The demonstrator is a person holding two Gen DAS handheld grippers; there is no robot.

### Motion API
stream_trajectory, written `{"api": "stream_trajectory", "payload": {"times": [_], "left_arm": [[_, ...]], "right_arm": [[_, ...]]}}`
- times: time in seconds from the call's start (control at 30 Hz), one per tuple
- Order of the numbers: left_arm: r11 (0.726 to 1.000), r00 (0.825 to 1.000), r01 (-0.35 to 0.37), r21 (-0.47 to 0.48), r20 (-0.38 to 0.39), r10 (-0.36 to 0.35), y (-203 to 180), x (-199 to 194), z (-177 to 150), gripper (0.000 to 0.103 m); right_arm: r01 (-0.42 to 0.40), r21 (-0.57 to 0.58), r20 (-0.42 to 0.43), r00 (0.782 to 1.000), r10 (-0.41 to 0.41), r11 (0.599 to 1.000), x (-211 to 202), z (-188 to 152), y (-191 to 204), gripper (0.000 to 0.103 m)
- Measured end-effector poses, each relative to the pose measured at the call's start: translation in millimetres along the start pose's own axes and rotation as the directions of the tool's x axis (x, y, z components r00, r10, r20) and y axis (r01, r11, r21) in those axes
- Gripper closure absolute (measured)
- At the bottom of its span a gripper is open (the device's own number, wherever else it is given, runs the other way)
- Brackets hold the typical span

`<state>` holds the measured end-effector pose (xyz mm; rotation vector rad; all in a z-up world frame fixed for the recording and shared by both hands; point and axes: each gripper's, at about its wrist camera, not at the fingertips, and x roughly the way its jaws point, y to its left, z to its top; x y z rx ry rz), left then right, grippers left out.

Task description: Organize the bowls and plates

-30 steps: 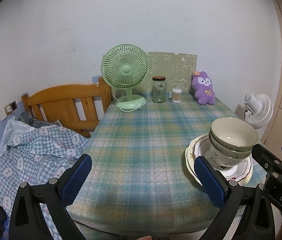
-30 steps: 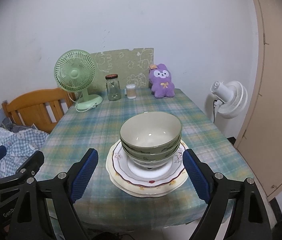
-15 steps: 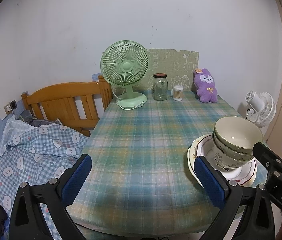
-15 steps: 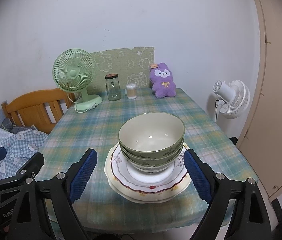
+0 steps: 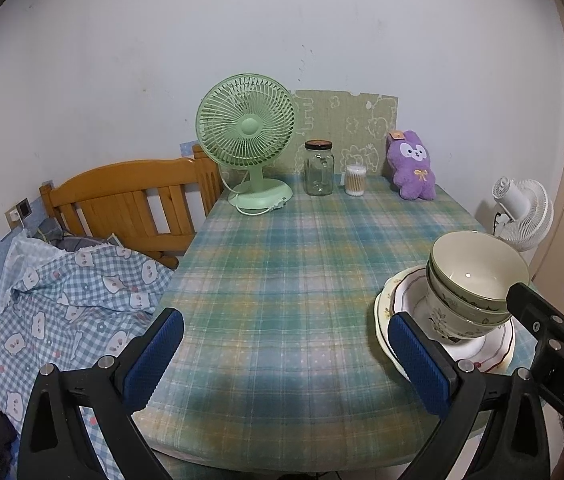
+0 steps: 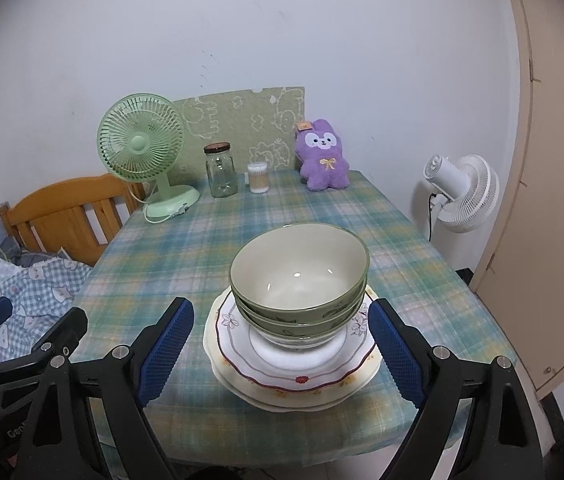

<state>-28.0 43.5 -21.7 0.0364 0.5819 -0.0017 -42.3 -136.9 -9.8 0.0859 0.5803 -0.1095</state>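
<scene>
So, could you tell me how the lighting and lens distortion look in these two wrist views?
Left wrist view: strong fisheye bending, black corners, soft shadow on the tablecloth. Right wrist view: equally curved, small glare spots inside the top bowl, everything fairly sharp.

Green bowls (image 6: 300,280); floral-rimmed white plates (image 6: 294,376); green-blue plaid tablecloth (image 6: 201,248); purple plush toy (image 6: 324,156), upper centre; blue gripper pads (image 6: 165,344).

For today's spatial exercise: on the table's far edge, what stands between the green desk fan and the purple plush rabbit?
Between the green desk fan and the purple plush rabbit stand a lidded glass jar, then a small cotton-swab tub. Both wrist views show it.
</scene>
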Motion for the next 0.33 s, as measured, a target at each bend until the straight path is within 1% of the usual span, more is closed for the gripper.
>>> {"api": "stream_trajectory", "payload": {"times": [0.33], "left_arm": [[1.0,1.0,0.013,-0.002,-0.021,-0.013,4.3,-0.6,2.5,0.0]], "right_arm": [[0.02,0.001,-0.021,1.0,-0.02,1.0,-3.4,7.2,5.5,0.012]]}}
